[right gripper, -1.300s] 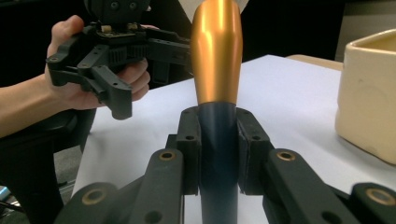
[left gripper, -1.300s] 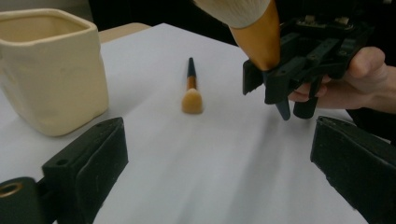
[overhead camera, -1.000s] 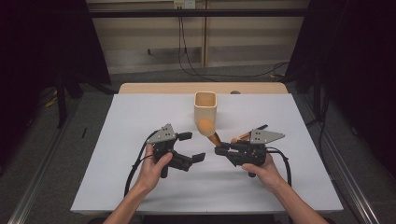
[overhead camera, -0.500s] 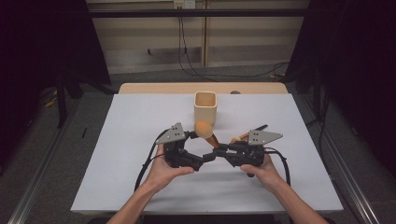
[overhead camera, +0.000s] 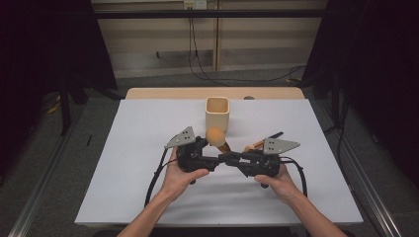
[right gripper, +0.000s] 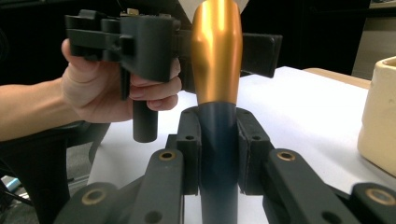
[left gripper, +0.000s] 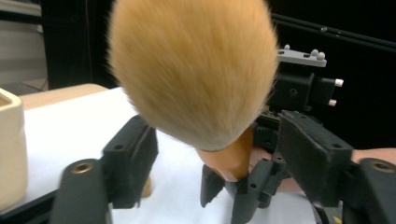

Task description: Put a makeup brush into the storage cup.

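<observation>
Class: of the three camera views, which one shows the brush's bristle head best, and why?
The left gripper view: the brush's bristle head looms close and sharp between its jaws. The high view shows it as a small orange ball before the cup. The right gripper view shows instead the brush's gold and dark handle.

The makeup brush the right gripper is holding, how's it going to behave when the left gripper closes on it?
The makeup brush has a fluffy head that will probably squash and give no firm hold. Its glossy gold ferrule looks smooth, so the left gripper, whose jaws have just been closing around it without pressing yet, might slip. It seems light, and the right gripper holds its dark handle steady.
</observation>
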Demonstrator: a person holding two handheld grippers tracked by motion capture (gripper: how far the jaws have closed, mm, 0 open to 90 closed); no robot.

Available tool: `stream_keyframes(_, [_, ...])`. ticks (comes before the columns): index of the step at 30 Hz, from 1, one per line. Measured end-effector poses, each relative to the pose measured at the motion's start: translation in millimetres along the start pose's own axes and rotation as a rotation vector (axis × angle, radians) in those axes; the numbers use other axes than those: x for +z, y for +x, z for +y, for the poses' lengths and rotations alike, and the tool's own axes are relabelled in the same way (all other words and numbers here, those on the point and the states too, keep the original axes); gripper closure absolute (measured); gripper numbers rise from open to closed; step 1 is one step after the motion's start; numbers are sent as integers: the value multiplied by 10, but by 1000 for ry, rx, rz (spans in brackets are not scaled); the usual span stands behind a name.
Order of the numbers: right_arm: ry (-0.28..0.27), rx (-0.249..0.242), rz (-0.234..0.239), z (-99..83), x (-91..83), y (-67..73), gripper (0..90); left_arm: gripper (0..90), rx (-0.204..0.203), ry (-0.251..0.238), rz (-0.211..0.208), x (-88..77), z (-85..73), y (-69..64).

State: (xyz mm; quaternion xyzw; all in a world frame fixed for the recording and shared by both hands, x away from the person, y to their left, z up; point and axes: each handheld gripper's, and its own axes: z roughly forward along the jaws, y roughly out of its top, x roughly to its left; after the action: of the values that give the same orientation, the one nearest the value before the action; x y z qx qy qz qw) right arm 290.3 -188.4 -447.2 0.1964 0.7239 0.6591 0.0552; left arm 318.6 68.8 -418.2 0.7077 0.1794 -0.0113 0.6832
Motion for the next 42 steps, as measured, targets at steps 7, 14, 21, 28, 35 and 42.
stream_keyframes(7, [-21, -2, -11, 24, -28, -15, 745, 463, -9, -10, -18, 63, 0, 6])
stream_keyframes(14, [-29, -3, -13, 44, -81, -42, 745, 572, -14, -35, -35, 95, -21, 15])
stream_keyframes(21, [-28, -8, -15, 61, -114, -56, 745, 645, -39, -47, -63, 114, -38, 28])
stream_keyframes(28, [-24, 2, -9, 43, -97, -64, 744, 656, -63, -37, -73, 106, -48, 50])
stream_keyframes(35, [-14, 11, -3, 46, -94, -66, 740, 659, -60, -29, -72, 107, -46, 44])
stream_keyframes(42, [23, 9, -5, 37, -78, -61, 641, 661, -45, -2, -51, 105, -49, 44])
